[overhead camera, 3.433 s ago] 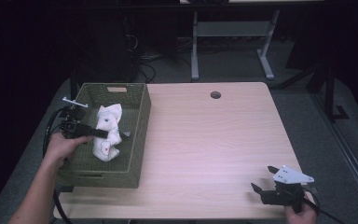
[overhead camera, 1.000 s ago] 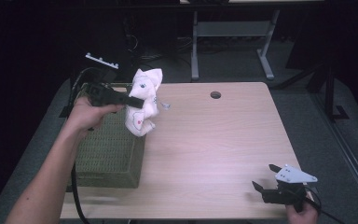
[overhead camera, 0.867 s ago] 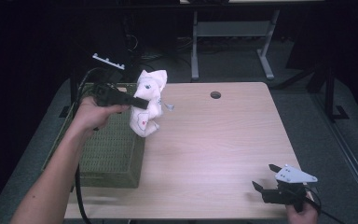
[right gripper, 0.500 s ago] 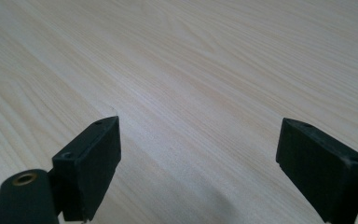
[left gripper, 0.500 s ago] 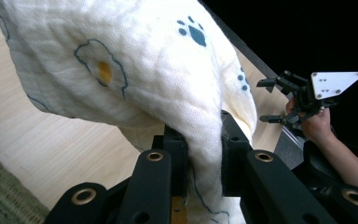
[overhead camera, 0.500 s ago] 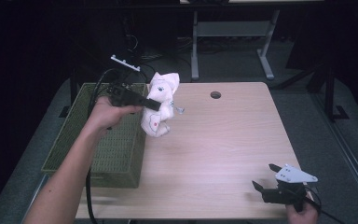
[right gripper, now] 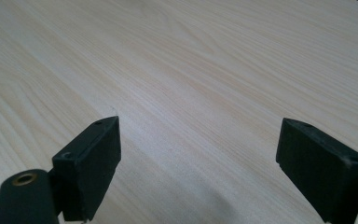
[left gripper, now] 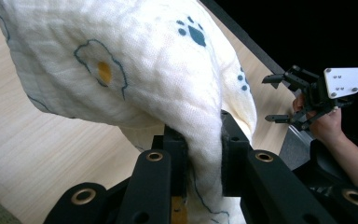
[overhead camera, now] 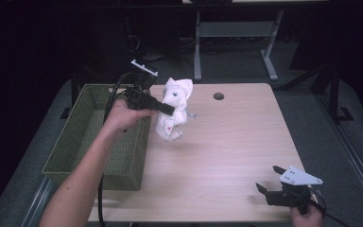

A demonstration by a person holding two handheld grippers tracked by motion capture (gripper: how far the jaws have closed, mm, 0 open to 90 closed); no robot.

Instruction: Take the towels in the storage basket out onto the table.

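My left claw (overhead camera: 169, 109) is clamped tight on a fold of the white printed cloth (overhead camera: 174, 112), which hangs bunched from it above the counter (overhead camera: 236, 137), just beside the green basket (overhead camera: 82, 130). I judge this the carrying step: the cloth is out of the basket but not yet set down. Next I should lower it onto bare wood and let go. My right claw (overhead camera: 270, 182) rests at the counter's near edge, spread wide and holding nothing, ready to help flatten the cloth.
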